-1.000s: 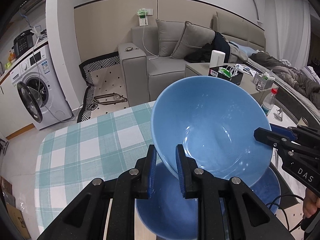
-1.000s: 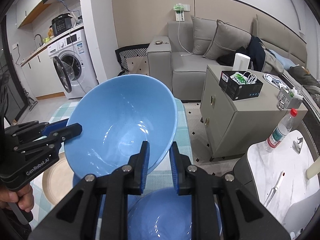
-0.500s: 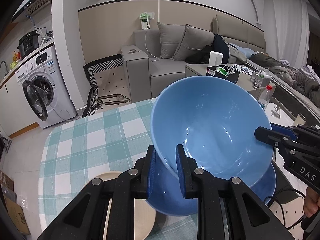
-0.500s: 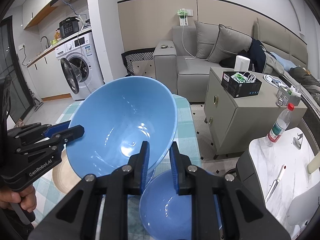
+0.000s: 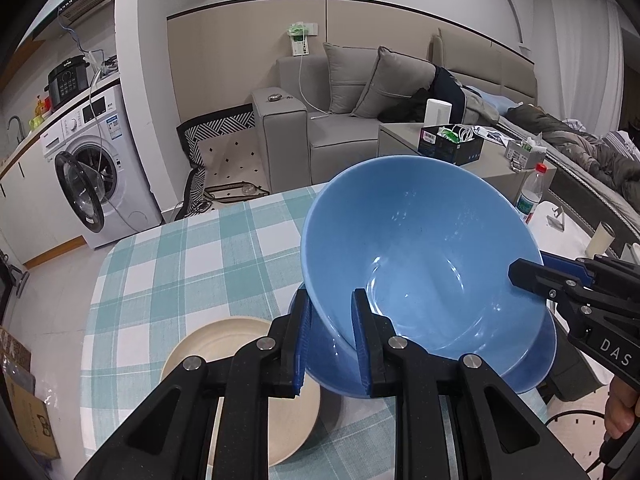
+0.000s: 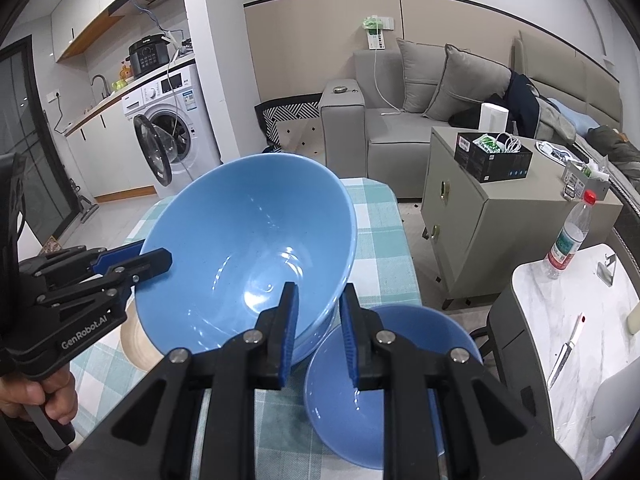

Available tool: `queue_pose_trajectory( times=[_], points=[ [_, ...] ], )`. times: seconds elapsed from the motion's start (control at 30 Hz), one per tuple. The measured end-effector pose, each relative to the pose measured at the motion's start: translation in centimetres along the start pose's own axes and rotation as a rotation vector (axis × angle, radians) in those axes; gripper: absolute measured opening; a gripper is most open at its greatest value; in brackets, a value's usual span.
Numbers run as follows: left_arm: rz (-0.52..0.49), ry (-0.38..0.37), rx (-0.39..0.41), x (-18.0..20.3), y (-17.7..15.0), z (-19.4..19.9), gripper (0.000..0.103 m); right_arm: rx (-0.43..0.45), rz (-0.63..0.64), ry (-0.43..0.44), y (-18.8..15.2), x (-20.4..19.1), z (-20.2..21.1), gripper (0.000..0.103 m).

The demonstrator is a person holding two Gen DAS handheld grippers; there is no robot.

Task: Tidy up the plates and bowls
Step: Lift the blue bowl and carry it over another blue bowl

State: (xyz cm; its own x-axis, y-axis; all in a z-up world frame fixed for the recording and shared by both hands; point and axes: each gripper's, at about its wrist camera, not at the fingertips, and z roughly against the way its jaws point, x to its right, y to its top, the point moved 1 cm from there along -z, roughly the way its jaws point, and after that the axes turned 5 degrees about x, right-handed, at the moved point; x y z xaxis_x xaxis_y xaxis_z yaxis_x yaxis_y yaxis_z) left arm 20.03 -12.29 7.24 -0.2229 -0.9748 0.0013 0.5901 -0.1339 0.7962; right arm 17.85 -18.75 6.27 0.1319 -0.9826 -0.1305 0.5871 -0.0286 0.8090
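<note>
Both grippers, left [image 5: 330, 330] and right [image 6: 318, 330], clamp the blue bowl's [image 5: 420, 264] rim; the beige plate [image 5: 224, 344] now slides into view.

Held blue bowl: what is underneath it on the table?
Under the held blue bowl, a second blue bowl and a beige plate sit on the checked tablecloth. The held bowl covers part of each; whether they touch cannot be seen.
</note>
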Motion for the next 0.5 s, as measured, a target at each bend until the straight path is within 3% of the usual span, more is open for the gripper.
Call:
queue_pose_trajectory(
  times=[0.5],
  points=[
    [0.032,0.01,-0.039,-1.5,-1.6,-2.4,0.019,-0.048,-0.018,0.028,-1.5,-0.4,-3.1,0.02]
  ],
)
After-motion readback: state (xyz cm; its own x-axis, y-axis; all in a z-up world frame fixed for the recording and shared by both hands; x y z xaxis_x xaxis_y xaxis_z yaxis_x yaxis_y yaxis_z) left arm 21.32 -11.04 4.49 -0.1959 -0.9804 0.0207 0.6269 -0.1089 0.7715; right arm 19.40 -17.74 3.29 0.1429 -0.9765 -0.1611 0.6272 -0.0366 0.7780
